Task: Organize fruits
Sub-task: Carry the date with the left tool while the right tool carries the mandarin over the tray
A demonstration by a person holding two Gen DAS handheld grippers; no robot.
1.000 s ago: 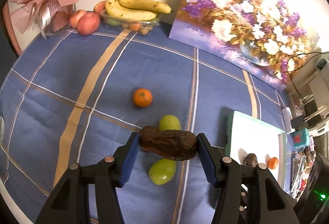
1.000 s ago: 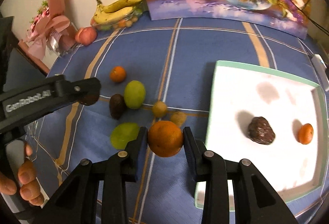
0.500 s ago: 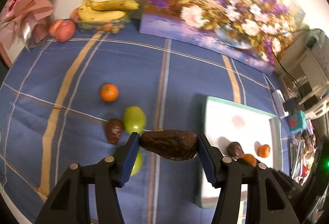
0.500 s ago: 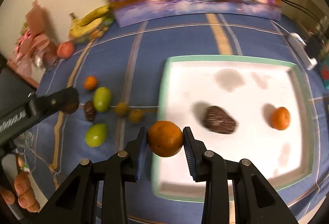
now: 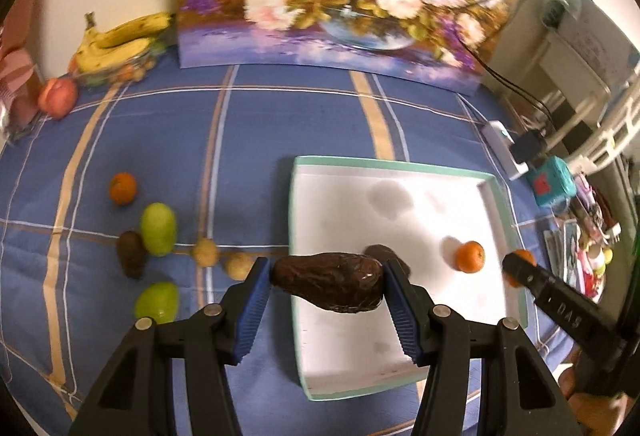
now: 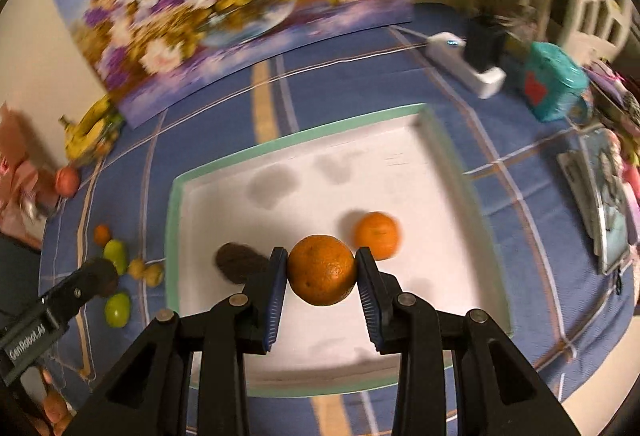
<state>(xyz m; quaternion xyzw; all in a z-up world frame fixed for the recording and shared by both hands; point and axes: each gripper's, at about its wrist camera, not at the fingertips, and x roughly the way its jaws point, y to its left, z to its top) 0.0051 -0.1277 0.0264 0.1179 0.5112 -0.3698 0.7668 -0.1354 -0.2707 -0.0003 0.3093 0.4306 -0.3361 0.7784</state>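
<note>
Blue plaid table (image 5: 280, 124): left hand-held gripper (image 5: 327, 286) clamps a dark avocado (image 5: 328, 282), right hand-held gripper (image 6: 322, 272) clamps an orange (image 6: 322, 270), both over the white tray (image 6: 400, 140).

Tray (image 5: 502, 204) right of loose fruits (image 5: 158, 228)

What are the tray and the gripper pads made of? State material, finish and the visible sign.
Tray: apparently cardboard or thin plastic, matte white with a teal rim; faint stains suggest card. Pads of the left gripper: ribbed blue, probably rubber, judging by the ridges.
</note>
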